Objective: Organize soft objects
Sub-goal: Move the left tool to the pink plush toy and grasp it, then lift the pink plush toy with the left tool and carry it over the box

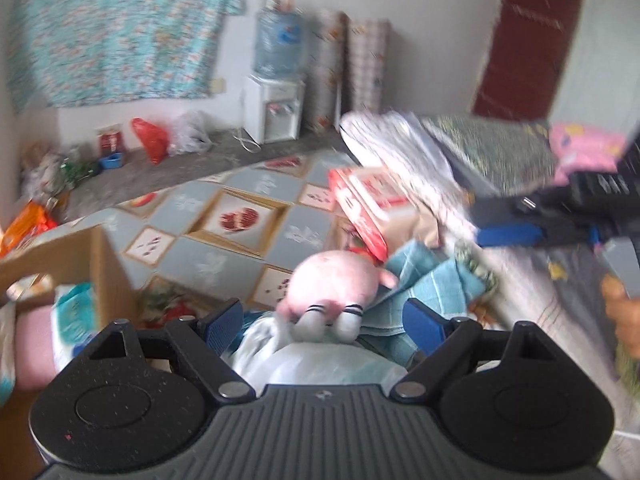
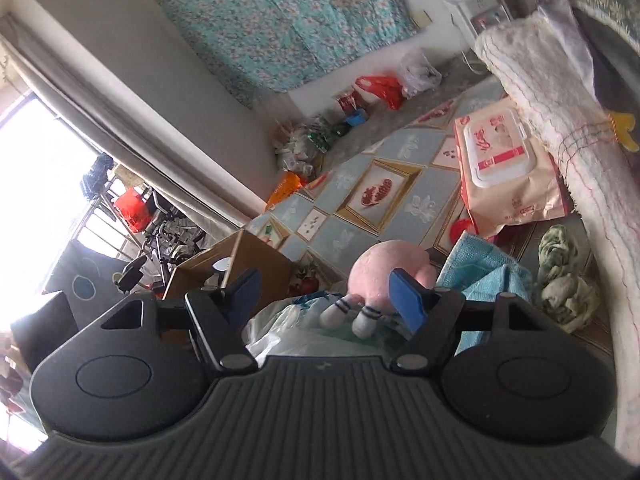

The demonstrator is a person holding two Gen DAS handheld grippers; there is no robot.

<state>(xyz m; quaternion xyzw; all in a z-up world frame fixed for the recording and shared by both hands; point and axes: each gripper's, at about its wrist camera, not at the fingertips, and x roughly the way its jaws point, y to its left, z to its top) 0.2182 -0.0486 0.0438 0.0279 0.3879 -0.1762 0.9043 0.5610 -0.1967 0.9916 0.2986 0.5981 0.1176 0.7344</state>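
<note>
A pink plush toy (image 1: pixel 336 280) with white striped feet lies on the patterned floor mat, partly on a white plastic bag (image 1: pixel 316 356). A blue towel (image 1: pixel 424 280) lies to its right. My left gripper (image 1: pixel 324 320) hovers just above the toy's feet, open and empty. In the right wrist view the same plush toy (image 2: pixel 388 276) lies past my right gripper (image 2: pixel 325 294), whose jaws stand apart with nothing pressed between them. The blue towel (image 2: pixel 480 276) and a green cloth (image 2: pixel 560 276) lie to the right.
A cardboard box (image 1: pixel 80 264) holding soft packs stands at the left. A wet-wipes pack (image 2: pixel 500 168) lies on the mat (image 2: pixel 360 236). A white quilt (image 2: pixel 560 100) rises at the right. A water dispenser (image 1: pixel 276 108) and bags line the far wall. A hand (image 1: pixel 624 312) shows at the right edge.
</note>
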